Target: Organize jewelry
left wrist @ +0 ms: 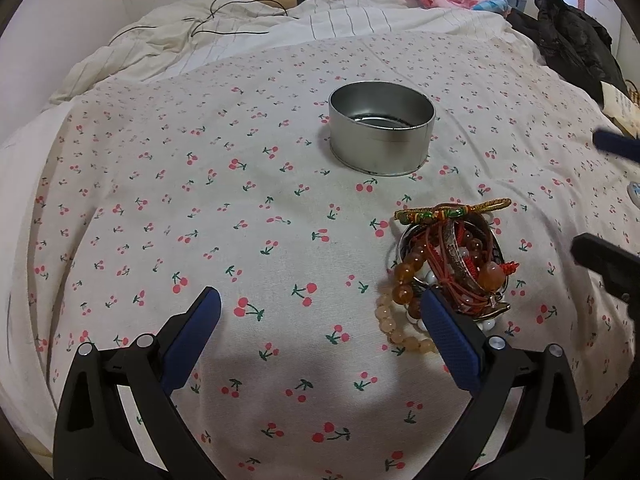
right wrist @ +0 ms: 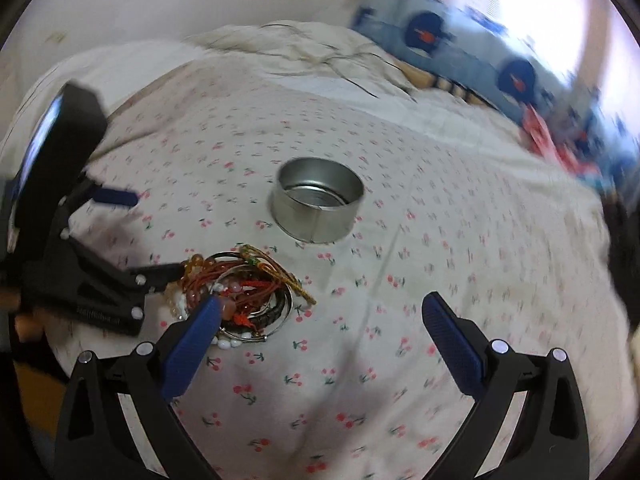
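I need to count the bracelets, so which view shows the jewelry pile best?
The left wrist view: the jewelry pile is sharp, beads distinct. The right wrist view shows it blurred, partly behind a blue finger.

**Both grippers spread wide over the bed**

The left gripper (left wrist: 320, 312) hovers with its blue-padded fingers (left wrist: 452, 344) far apart, the right-hand finger just beside the jewelry pile (left wrist: 452, 264). The right gripper (right wrist: 320, 316) hangs on the pile's other side, equally wide, its left-hand finger (right wrist: 192, 344) overlapping the pile's edge in view. Neither grips anything.
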`<move>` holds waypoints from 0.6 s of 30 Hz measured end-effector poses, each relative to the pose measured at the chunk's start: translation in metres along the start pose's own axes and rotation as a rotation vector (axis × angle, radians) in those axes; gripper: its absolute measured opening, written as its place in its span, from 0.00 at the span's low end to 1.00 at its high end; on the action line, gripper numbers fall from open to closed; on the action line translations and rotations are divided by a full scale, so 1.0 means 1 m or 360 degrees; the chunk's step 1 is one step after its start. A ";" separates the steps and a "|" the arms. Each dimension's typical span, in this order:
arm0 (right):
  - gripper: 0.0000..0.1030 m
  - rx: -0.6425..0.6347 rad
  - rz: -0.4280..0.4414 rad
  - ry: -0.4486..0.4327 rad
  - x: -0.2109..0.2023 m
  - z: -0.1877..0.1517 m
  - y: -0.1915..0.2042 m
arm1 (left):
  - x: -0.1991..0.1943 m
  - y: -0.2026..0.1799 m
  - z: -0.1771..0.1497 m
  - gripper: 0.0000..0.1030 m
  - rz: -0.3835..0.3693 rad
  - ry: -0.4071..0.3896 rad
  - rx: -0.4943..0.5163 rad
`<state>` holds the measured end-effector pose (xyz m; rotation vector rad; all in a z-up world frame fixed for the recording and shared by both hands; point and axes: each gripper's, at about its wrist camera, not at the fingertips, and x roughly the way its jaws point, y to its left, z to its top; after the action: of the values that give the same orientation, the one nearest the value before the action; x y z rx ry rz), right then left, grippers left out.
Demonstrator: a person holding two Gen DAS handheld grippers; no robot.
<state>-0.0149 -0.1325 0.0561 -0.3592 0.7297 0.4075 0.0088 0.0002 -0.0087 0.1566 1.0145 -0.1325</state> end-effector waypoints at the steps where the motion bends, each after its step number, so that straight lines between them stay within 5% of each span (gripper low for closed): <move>1: 0.94 -0.0056 0.0024 -0.0028 -0.001 0.002 0.000 | 0.000 0.001 0.000 0.93 0.0004 -0.0003 0.0007; 4: 0.94 -0.0160 0.0099 -0.0038 0.008 0.002 -0.008 | 0.001 0.003 0.001 0.93 0.0009 -0.0017 0.0032; 8: 0.92 -0.0043 0.0227 -0.0011 0.033 -0.003 -0.024 | 0.005 0.006 0.002 0.93 0.0009 -0.0008 0.0017; 14: 0.75 -0.0116 0.0231 0.0006 0.052 -0.001 -0.013 | 0.008 0.011 0.007 0.93 -0.0036 -0.0001 -0.0021; 18: 0.43 -0.0144 0.0274 0.0098 0.072 0.000 -0.008 | 0.007 0.011 0.007 0.93 -0.0038 -0.0005 0.0006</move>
<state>0.0374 -0.1231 0.0075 -0.3966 0.8067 0.5957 0.0198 0.0091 -0.0103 0.1478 1.0134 -0.1562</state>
